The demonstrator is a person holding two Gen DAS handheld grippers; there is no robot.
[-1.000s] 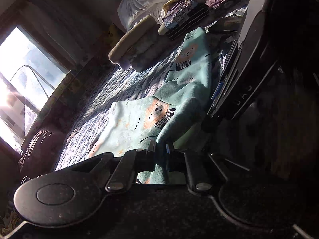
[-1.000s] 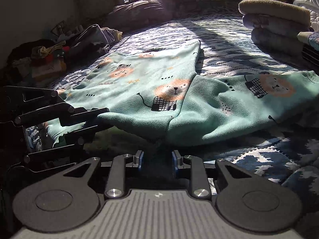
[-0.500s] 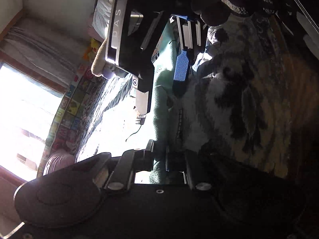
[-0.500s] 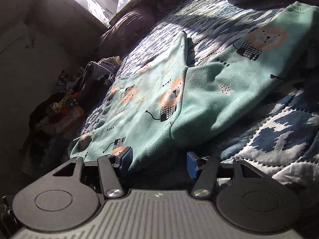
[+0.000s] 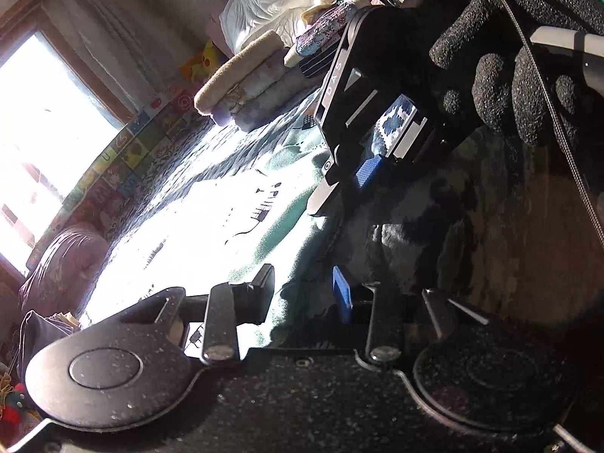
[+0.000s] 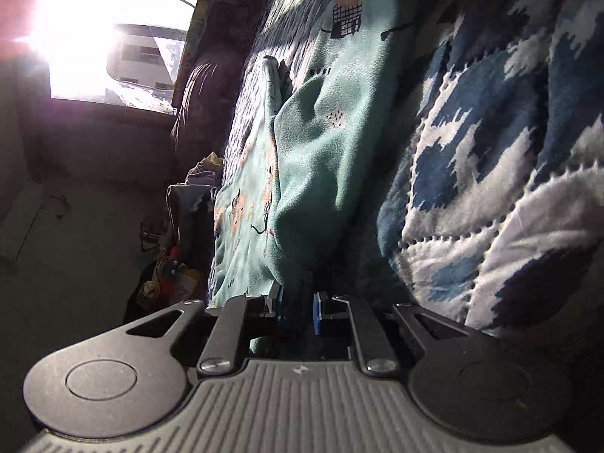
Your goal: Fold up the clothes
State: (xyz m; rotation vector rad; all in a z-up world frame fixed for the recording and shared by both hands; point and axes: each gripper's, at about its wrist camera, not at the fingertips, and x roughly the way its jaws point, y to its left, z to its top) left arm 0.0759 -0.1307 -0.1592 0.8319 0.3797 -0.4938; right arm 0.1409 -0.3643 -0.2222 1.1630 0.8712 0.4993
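The left gripper (image 5: 304, 294) has its jaws spread, and the near edge of the mint-green printed garment (image 5: 287, 207) lies in the gap between them, touching neither pad as far as the glare allows one to tell. The right gripper (image 6: 298, 311) has its jaws drawn close on a fold of the same garment (image 6: 317, 158); the cloth runs down between the blue pads and looks pinched, though the contact itself sits in shadow.

Taking the garment as the landmark: it lies spread on the blue-and-white quilt (image 6: 490, 188), one part folded over onto the rest so that a thick doubled edge faces both grippers. In the left wrist view the right tool, held by a gloved hand (image 5: 521, 87), hangs over the garment's near edge. Beyond the garment's far end stands a stack of folded items (image 5: 241, 90), and past that a white pillow (image 5: 279, 3). A window (image 5: 41, 143) lies off to the garment's side, washing out much of the cloth.

The step in hand appears to be gripping the near edge for a fold. The next move probably calls for the left jaws to close on the edge, then both tools to lift together and carry it across evenly.
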